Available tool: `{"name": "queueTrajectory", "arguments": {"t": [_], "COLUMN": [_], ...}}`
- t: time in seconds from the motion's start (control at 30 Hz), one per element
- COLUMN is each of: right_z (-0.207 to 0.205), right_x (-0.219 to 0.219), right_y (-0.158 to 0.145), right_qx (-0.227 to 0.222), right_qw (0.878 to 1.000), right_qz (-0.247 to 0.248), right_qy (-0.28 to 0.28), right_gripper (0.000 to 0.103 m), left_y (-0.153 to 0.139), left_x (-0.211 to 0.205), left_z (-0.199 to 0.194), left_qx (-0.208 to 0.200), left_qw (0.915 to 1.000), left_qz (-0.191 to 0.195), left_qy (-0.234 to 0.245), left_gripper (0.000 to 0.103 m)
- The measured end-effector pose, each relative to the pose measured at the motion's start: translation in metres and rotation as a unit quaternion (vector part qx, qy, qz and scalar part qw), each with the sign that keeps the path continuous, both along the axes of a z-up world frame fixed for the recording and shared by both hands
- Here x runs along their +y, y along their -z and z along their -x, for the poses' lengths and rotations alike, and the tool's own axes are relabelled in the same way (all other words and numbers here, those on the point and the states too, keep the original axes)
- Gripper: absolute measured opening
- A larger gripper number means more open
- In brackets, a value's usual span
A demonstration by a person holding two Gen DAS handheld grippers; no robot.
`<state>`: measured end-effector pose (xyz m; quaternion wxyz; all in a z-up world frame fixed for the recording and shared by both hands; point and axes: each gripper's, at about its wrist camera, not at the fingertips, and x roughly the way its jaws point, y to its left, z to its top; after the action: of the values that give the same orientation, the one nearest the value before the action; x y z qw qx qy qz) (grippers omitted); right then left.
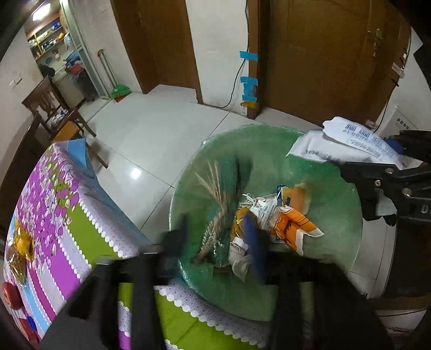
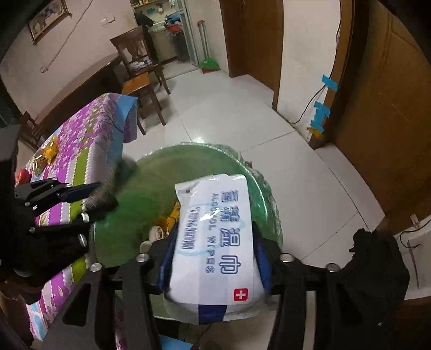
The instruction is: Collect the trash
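Tiled floor; wipes pack [image 2: 215,239] in right tongs [image 2: 215,255]

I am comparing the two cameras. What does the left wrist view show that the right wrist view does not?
Only the left wrist view shows the wrappers lying inside the bin and the brown door.

Only the right wrist view shows the wipes pack's front with its red cross and the framed picture.

Both show the green-lined bin, the wipes pack, the floral tablecloth and the green broom.
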<state>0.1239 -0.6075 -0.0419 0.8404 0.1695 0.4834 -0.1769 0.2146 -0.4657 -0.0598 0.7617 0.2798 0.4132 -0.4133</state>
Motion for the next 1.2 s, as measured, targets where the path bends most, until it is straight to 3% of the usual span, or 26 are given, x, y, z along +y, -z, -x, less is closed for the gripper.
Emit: {"name": "queueTrajectory", "arguments": {"t": [0.5, 0.6, 0.73, 0.83, 0.97, 1.03, 1.13, 1.2], "right_z": [0.018, 0.028, 0.051, 0.076, 0.11, 0.128, 0.154, 0.169], "right_x": [0.007, 0.016, 0.025, 0.034, 0.044, 0.049, 0.064, 0.084], "right_y": [-0.007, -0.01, -0.018, -0.021, -0.02, -0.021, -0.028, -0.036], "right_qx": [-0.012, -0.023, -0.07, -0.114, -0.138, -0.145, -0.161, -0.153], "right_qw": [1.0, 0.999, 0.997, 0.992, 0.988, 0.984, 0.974, 0.96], "right_qz": [0.023, 0.036, 0.037, 0.034, 0.03, 0.034, 0.086, 0.171], "right_qy": [0.01, 0.006, 0.01, 0.031, 0.067, 0.092, 0.131, 0.161], "right_gripper": [0.069, 0.074, 0.09, 0.098, 0.098, 0.098, 0.098, 0.098], "left_y": [-0.009, -0.012, -0.016, -0.021, -0.03, -0.034, -0.038, -0.039], "left_x": [0.007, 0.011, 0.022, 0.035, 0.058, 0.069, 0.086, 0.099], "left_z": [0.014, 0.02, 0.031, 0.044, 0.063, 0.074, 0.089, 0.1], "left_qx": [-0.034, -0.041, -0.065, -0.084, -0.1, -0.098, -0.112, -0.124], "left_qw": [0.9994, 0.999, 0.9974, 0.9945, 0.9883, 0.9858, 0.9803, 0.9759], "left_qz": [0.006, 0.015, 0.031, 0.061, 0.115, 0.136, 0.163, 0.18], "left_qy": [0.002, 0.001, -0.004, -0.008, -0.009, -0.003, 0.001, 0.0], "left_gripper": [0.061, 0.061, 0.062, 0.077, 0.096, 0.098, 0.098, 0.098]}}
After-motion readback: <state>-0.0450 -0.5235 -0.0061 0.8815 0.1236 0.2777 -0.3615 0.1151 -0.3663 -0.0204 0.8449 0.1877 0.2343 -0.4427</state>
